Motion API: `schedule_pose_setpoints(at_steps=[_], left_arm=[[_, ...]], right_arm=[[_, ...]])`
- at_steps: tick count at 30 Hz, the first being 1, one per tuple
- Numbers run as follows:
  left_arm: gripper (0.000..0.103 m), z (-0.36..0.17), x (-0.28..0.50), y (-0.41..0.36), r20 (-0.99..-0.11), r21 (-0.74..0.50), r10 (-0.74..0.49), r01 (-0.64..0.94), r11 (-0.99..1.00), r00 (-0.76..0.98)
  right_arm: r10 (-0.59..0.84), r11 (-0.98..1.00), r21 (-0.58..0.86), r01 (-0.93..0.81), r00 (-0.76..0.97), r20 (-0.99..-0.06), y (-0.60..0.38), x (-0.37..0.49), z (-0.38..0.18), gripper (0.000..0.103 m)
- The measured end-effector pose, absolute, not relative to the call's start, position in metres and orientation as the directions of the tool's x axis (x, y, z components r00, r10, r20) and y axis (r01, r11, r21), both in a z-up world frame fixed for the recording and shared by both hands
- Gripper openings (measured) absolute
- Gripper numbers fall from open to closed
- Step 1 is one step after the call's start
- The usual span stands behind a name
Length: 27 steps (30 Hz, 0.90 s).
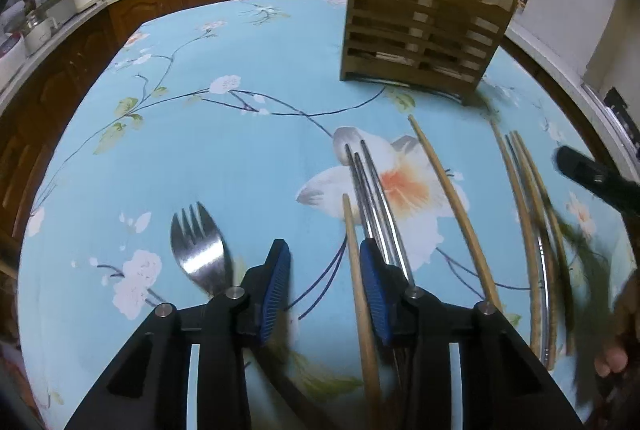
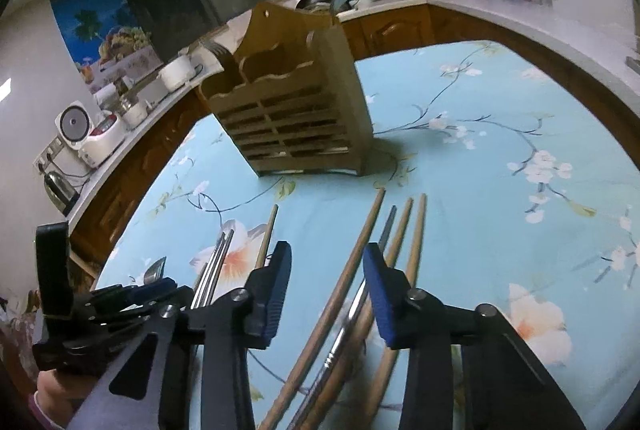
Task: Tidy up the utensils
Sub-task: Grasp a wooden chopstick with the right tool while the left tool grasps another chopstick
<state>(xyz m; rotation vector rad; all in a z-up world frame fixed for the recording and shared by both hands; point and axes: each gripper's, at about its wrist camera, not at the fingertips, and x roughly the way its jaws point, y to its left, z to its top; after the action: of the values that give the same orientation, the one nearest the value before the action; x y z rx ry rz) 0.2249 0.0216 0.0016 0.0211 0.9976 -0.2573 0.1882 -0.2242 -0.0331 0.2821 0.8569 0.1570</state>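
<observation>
Utensils lay scattered on the tabletop (image 1: 240, 158), which wore a light blue cloth printed with flowers. A wooden holder (image 1: 424, 30) with slatted sides stood upright at the far end, past the tips of all the pieces. A steel fork (image 1: 198, 250) lay just left of the left gripper (image 1: 324, 262). That gripper's blue fingers (image 1: 276, 286) stood partly apart, with one wooden chopstick (image 1: 358, 290) running between them close to the right-hand finger; whether the pads pressed on it could not be told. A bunch of steel chopsticks (image 1: 370, 190) lay just beyond that finger, and another wooden chopstick (image 1: 452, 206) lay farther right. The right gripper (image 2: 326, 270) hung over a second group near the table's right side. Its fingers (image 2: 386, 294) were also partly apart, straddling a wooden chopstick (image 2: 352, 262) and a thin steel one (image 2: 348, 326), while two more wooden sticks (image 2: 416, 242) passed just outside them. No firm clamp showed there either.
</observation>
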Motion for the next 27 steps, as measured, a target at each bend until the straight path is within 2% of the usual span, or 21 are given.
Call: schedule_pose_setpoints(at_steps=[5,9,14,17,22,27], left_arm=[[0.036,0.0,0.227,0.008,-0.835,-0.015,-0.152,0.255,0.967,0.529],[0.033,-0.001,0.234,0.008,-0.837,-0.032,-0.168,0.259,0.965,0.521],[0.017,-0.002,0.239,0.003,-0.836,-0.028,-0.173,0.274,0.961,0.52],[0.006,-0.002,0.241,-0.001,-0.834,-0.03,-0.184,0.29,0.956,0.519],[0.004,-0.003,0.239,-0.001,-0.827,-0.038,-0.195,0.294,0.955,0.528],[0.003,0.005,0.234,0.017,-0.812,-0.138,-0.267,0.273,0.952,0.519]], right_arm=[[0.226,0.958,0.285,-0.001,0.613,-0.757,-0.223,0.21,-0.048,0.023],[0.205,0.963,0.269,0.026,0.58,-0.788,-0.228,0.229,-0.06,0.019],[0.194,0.966,0.254,0.036,0.546,-0.815,-0.227,0.251,-0.071,0.017],[0.15,0.981,0.194,0.028,0.53,-0.835,-0.22,0.263,-0.071,0.014],[0.078,0.997,0.074,-0.029,0.517,-0.852,-0.205,0.269,-0.071,0.009],[0.17,0.983,0.179,-0.036,0.546,-0.82,-0.211,0.253,-0.058,0.007]])
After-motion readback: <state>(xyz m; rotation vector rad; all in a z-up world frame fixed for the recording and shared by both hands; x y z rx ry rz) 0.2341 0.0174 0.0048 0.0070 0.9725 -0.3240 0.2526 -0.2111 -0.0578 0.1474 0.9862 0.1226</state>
